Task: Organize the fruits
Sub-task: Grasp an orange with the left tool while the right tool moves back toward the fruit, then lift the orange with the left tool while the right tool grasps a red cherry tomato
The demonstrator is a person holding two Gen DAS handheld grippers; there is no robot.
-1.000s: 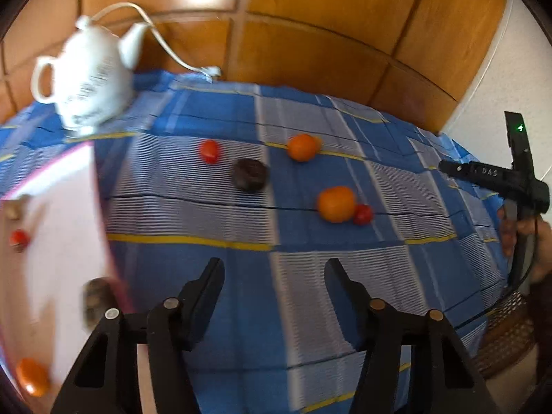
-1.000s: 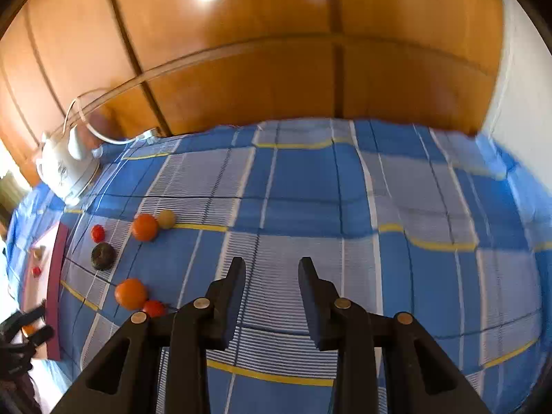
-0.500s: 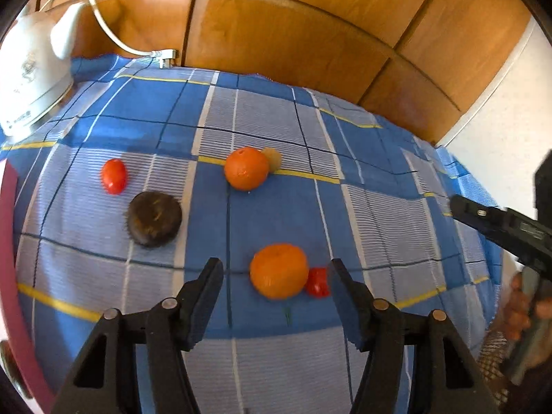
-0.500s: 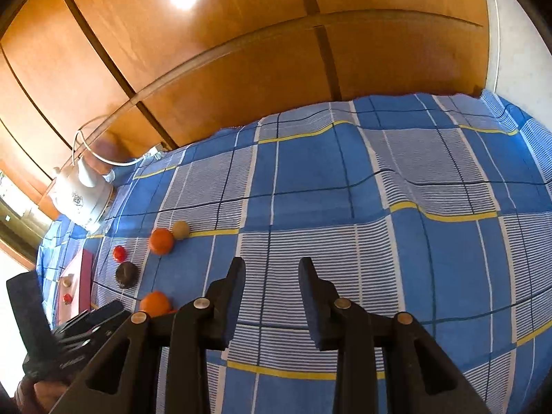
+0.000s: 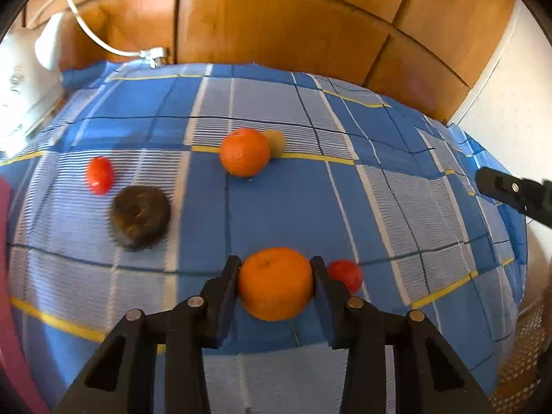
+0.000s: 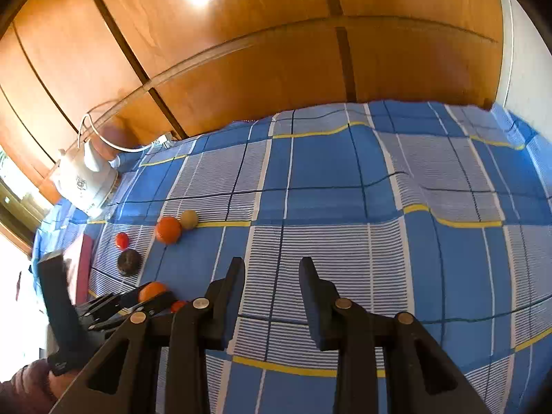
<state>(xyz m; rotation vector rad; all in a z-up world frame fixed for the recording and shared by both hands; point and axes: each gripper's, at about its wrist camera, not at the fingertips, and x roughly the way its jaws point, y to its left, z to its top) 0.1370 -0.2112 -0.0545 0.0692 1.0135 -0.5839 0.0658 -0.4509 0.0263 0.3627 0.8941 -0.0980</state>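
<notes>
A: Progress entry. Left gripper [image 5: 275,284] has its jaws against both sides of the near orange [image 5: 275,283], lower centre of the left wrist view; the fruit rests on the blue checked cloth [image 5: 379,207], not yet lifted.

B: Remaining fruit?

A: Five pieces loose on the cloth: a small red fruit [image 5: 346,275] just right of the held orange, a second orange [image 5: 245,152] at mid-frame with a tan fruit [image 5: 275,142] touching behind it, a dark round fruit [image 5: 139,217] and a red fruit [image 5: 100,175] at left. The pink-rimmed tray [image 5: 5,241] shows only as a sliver at the left edge, its contents out of frame. Judged: sorting well short of done.

B: Right gripper [image 6: 272,293]?

A: Jaws narrowly apart, nothing between them, over bare cloth.

B: Change from a second ago?

A: The left gripper's jaws have just been closing, and the orange, then far off at mid-frame, now sits between them. The white kettle [image 5: 20,79] has slid to the upper left edge.
</notes>
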